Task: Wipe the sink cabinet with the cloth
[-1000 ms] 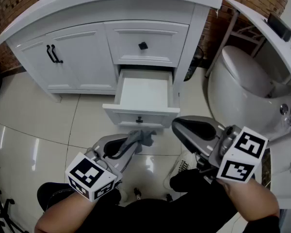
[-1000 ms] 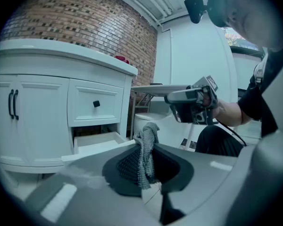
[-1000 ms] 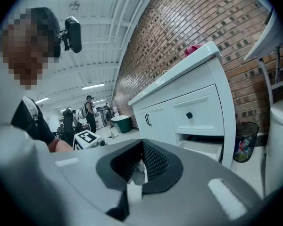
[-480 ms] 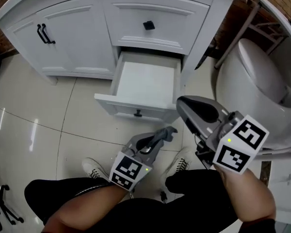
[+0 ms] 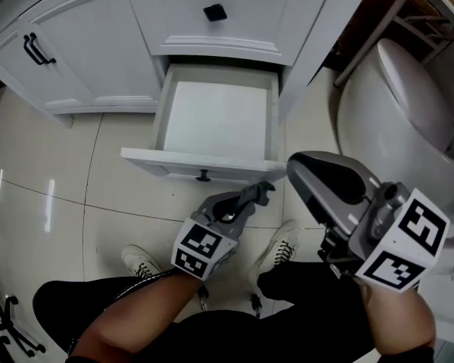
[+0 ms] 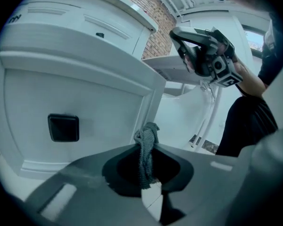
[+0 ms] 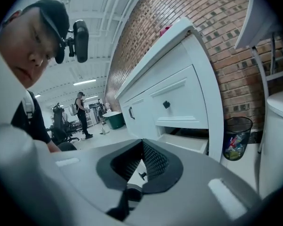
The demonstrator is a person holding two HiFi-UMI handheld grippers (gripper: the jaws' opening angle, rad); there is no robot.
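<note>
The white sink cabinet (image 5: 234,21) fills the top of the head view, its lower drawer (image 5: 174,162) pulled out and bare inside. My left gripper (image 5: 250,200) is shut on a grey cloth (image 5: 263,193) just below the drawer front's right end. In the left gripper view the cloth (image 6: 145,157) hangs pinched between the jaws, close to the drawer front (image 6: 75,93) with its black knob (image 6: 63,127). My right gripper (image 5: 303,165) hovers to the right of the drawer, jaws closed with nothing between them; in its own view the right gripper (image 7: 141,144) points at the cabinet (image 7: 174,98).
A white toilet (image 5: 408,104) stands right of the cabinet. A bin (image 7: 237,136) with rubbish sits between them by the brick wall. The person's white shoes (image 5: 281,249) and dark trousers are on the tiled floor (image 5: 45,203) below the grippers. Double doors (image 5: 68,51) are at left.
The view has come closer to the drawer. My left gripper has carried the cloth up to the drawer front's right end. The right gripper stays beside the drawer.
</note>
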